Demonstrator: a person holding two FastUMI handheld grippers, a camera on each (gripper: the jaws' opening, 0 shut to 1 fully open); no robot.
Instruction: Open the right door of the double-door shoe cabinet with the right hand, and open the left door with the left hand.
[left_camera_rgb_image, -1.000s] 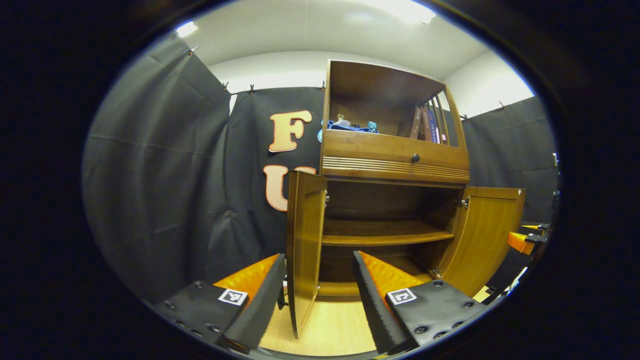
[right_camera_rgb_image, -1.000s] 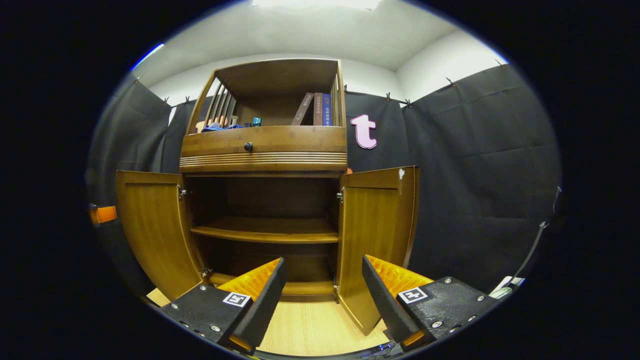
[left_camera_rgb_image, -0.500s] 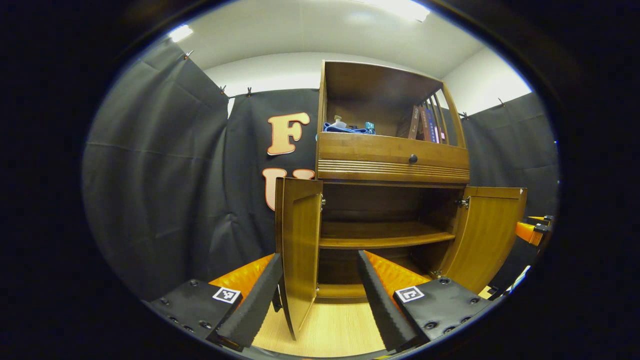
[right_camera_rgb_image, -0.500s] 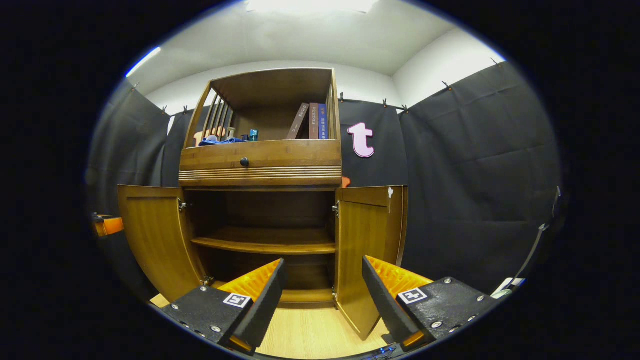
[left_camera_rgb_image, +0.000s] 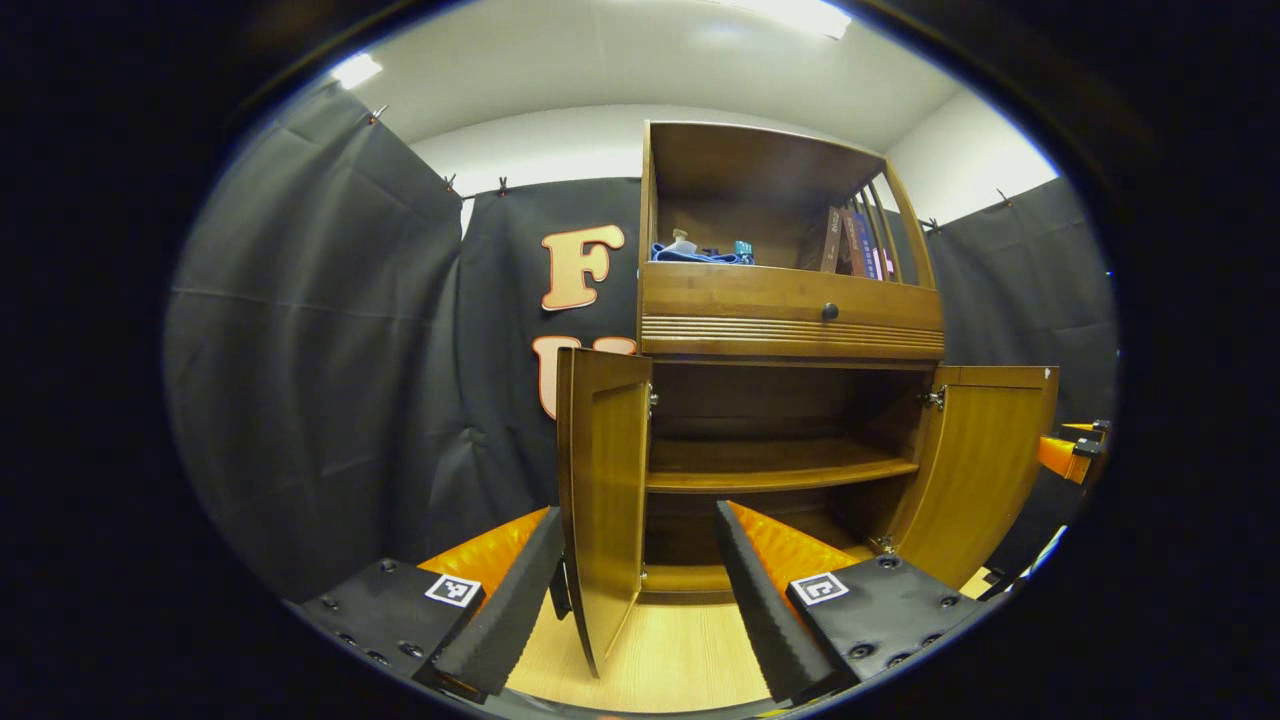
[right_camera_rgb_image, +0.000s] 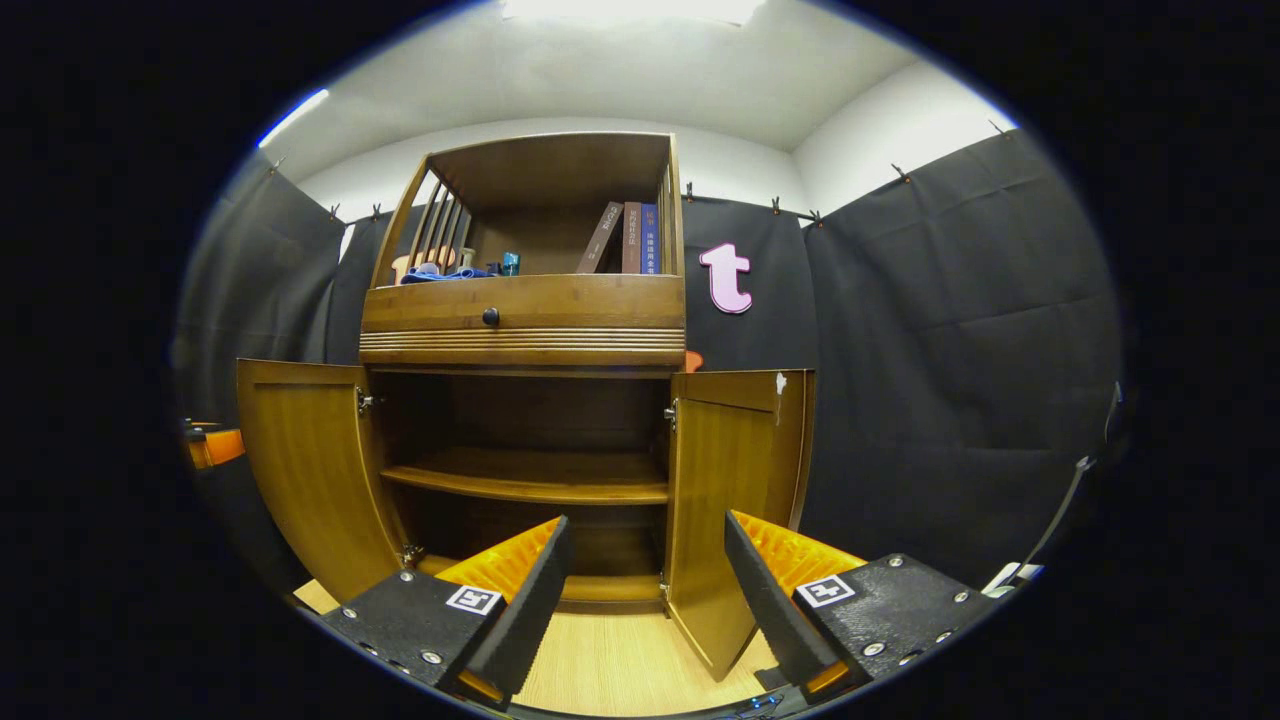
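Fingers (left_camera_rgb_image: 745, 560) of the left gripper (left_camera_rgb_image: 640, 590) stand spread apart with nothing pressed between them, and the left door (left_camera_rgb_image: 605, 500) of the shoe cabinet (left_camera_rgb_image: 790, 310) stands swung out edge-on in the gap between them, close to the left finger but, as far as I can tell, not clamped. Fingers (right_camera_rgb_image: 540, 570) of the right gripper (right_camera_rgb_image: 645, 590) are likewise parted and empty, and the right door (right_camera_rgb_image: 725, 500) hangs open in the gap between them, nearer the right finger. Both doors stand well out from the cabinet front, so the inner shelf (right_camera_rgb_image: 530, 478) is in plain sight and the task looks about finished. The main risk I judge now is in pulling away: a finger drawn back crookedly could catch a door's free edge and knock it partway shut, or push it hard against its hinge (left_camera_rgb_image: 935, 400). A door left loose might also drift back by itself if the hinge does not hold it. Up on the cabinet's top shelf sit books (right_camera_rgb_image: 625, 238) and a blue cloth (right_camera_rgb_image: 440, 274); a sharp jolt to the frame could shift them.
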